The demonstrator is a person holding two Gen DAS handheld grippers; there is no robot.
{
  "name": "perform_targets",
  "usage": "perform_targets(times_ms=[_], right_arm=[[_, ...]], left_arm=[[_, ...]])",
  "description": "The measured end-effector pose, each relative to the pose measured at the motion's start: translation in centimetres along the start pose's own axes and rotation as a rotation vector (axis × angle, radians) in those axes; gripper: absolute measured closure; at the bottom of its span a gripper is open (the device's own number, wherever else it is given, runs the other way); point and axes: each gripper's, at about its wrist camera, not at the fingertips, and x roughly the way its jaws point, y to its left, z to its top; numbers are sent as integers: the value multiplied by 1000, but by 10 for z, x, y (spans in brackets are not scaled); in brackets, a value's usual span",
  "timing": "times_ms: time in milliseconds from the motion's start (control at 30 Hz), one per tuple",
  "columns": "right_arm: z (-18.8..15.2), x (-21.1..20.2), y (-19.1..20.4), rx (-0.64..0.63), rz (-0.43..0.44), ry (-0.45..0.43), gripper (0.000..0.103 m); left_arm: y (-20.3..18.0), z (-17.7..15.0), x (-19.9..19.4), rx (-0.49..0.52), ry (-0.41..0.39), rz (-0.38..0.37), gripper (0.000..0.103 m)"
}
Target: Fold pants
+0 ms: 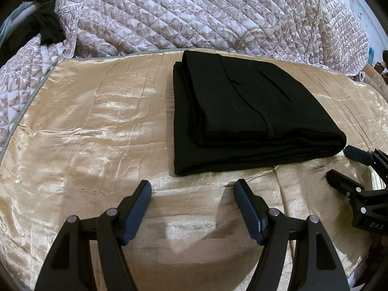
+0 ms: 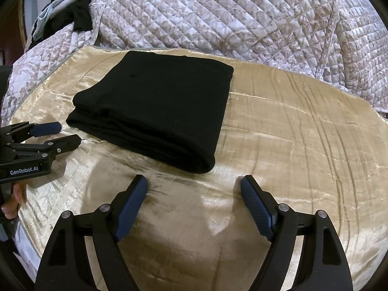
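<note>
Black pants (image 1: 242, 111), folded into a compact layered stack, lie on the gold satin sheet (image 1: 97, 126). Left gripper (image 1: 192, 189) and right gripper (image 2: 194, 185) hang just short of its near edge, jaws spread, empty. Quilted bedspread (image 2: 218, 12) behind.

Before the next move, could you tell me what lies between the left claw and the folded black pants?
Only bare golden satin sheet separates the left claw from the pants, per the left wrist view.
</note>
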Motion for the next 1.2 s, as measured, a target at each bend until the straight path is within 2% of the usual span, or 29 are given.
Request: perform_targets(times_ms=[1033,1200], right_arm=[[-4,-1,1,23,13,-21,23],[-4,-1,1,23,13,-21,23]], left_arm=[[4,1,0,-5,7,-9,27],[11,2,3,-29,13,4,19]])
